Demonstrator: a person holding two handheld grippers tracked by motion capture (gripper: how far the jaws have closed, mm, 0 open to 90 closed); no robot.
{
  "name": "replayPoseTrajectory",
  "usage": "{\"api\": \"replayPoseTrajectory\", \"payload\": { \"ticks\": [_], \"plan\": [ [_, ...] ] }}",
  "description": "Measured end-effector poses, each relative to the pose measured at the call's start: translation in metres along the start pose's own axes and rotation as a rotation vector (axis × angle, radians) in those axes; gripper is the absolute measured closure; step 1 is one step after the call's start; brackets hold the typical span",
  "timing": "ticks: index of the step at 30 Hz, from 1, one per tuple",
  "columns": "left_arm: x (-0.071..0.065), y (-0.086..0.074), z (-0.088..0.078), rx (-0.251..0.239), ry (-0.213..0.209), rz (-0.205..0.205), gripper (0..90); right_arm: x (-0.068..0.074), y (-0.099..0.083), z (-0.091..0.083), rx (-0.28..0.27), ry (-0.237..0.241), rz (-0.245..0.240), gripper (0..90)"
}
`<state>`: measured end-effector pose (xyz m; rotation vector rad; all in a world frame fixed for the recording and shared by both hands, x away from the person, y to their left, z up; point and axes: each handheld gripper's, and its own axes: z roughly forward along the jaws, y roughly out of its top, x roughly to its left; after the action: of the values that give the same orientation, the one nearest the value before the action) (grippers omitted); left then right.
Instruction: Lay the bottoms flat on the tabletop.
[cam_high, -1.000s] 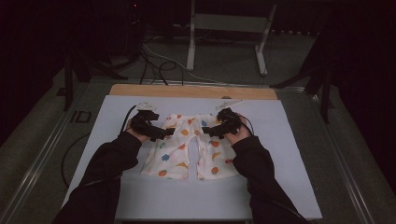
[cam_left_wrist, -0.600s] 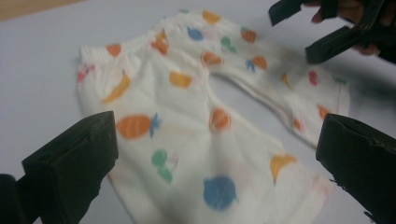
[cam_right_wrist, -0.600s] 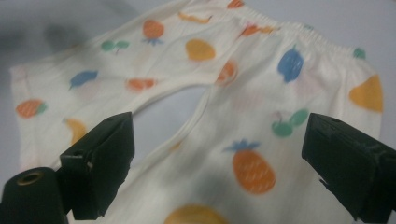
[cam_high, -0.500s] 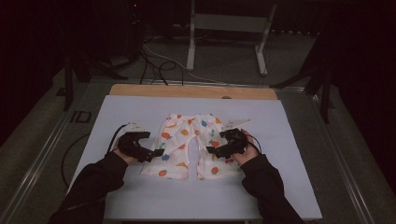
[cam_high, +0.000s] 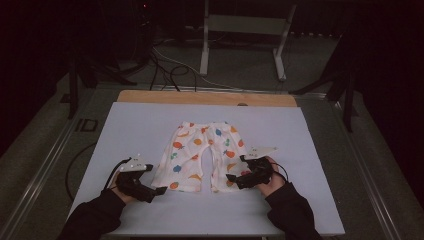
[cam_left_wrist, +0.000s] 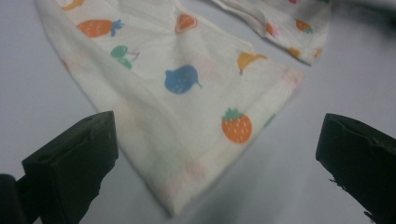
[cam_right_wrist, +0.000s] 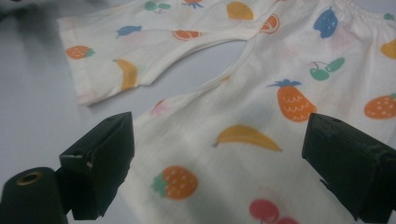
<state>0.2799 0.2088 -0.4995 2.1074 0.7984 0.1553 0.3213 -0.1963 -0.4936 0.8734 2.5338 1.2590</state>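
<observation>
Small fruit-print trousers (cam_high: 205, 156) lie flat mid-surface (cam_high: 125, 130), legs toward the person. Left gripper (cam_high: 159, 190) and right gripper (cam_high: 231, 178), jaws wide apart, holding nothing, flank the leg hems, likely lined up to pinch them.

High view: fixed above the person's side, facing forward and down — takes in the whole white table (cam_high: 150, 125) from afar.
Left gripper view: low and close, facing one hem of the fruit-print shorts (cam_left_wrist: 187, 93).
Right gripper view: equally close — facing the other leg.
Shared: the shorts' hems.
</observation>
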Motion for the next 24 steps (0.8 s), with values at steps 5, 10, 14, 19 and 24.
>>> {"api": "replayPoseTrajectory", "payload": {
  "ticks": [5, 10, 14, 19, 24],
  "plan": [
    [-0.006, -0.007, -0.009, -0.010, 0.008, 0.008, 0.3, 0.006, -0.013, -0.017, -0.033, 0.002, 0.012, 9.9],
    [-0.011, -0.019, -0.021, -0.003, 0.004, 0.012, 0.3, 0.011, -0.028, -0.030, -0.025, -0.006, 0.009, 9.8],
    [-0.013, -0.023, -0.025, -0.010, 0.004, 0.013, 0.3, 0.015, -0.036, -0.040, -0.045, -0.020, -0.007, 9.8],
    [-0.015, -0.033, -0.039, -0.037, 0.013, 0.003, 0.3, 0.021, -0.052, -0.056, -0.054, -0.036, -0.031, 9.9],
    [-0.016, -0.035, -0.046, -0.054, 0.032, 0.008, 0.3, 0.019, -0.066, -0.066, -0.067, -0.070, -0.007, 9.9]
  ]
}}
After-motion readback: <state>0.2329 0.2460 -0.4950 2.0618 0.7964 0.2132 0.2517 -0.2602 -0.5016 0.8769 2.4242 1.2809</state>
